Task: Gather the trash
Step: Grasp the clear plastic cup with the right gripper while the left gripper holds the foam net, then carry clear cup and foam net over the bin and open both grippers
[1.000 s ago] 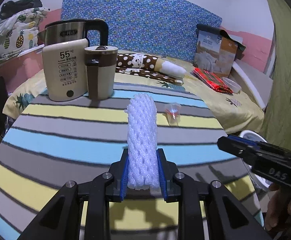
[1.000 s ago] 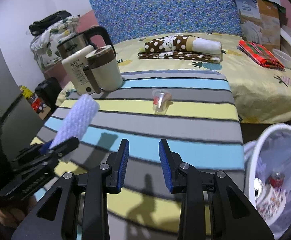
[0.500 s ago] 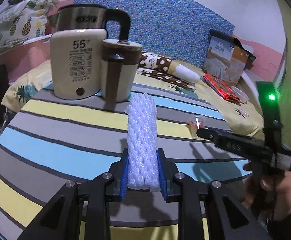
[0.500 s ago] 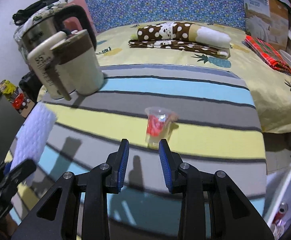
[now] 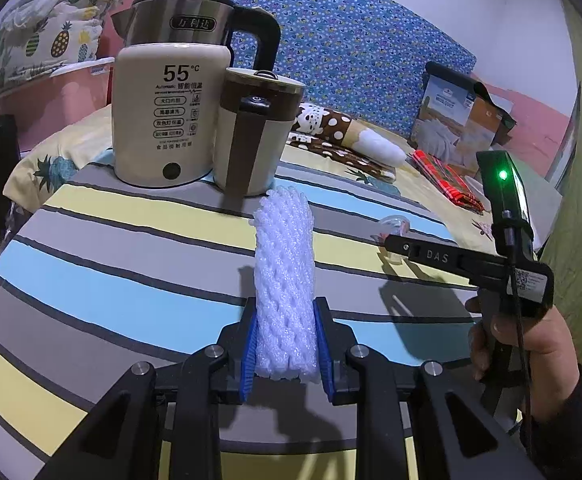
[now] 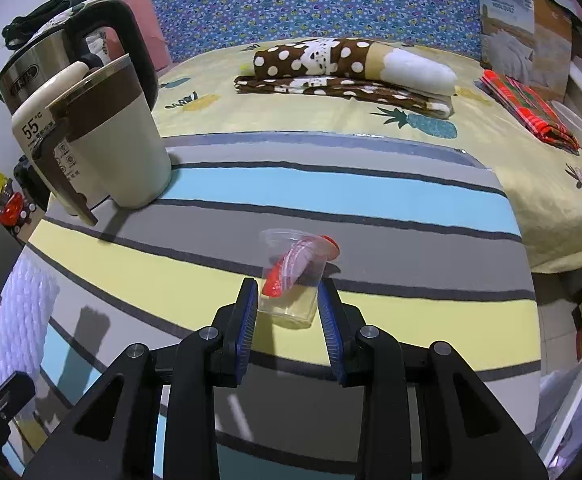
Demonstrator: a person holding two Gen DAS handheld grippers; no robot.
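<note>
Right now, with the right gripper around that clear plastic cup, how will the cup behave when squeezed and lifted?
The clear plastic cup looks thin-walled, so it probably flexes or crumples under the right gripper. It seems light, likely easy to lift. Its smooth tapered wall may slip; the red scrap inside could spill if tilted.

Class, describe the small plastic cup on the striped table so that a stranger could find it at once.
Start at the striped table by the bed. Near its middle, between the right hand-held gripper's open fingers, stands a clear plastic cup. Unlike the tall cream mug and kettle behind, it is see-through, with red scraps inside.
</note>
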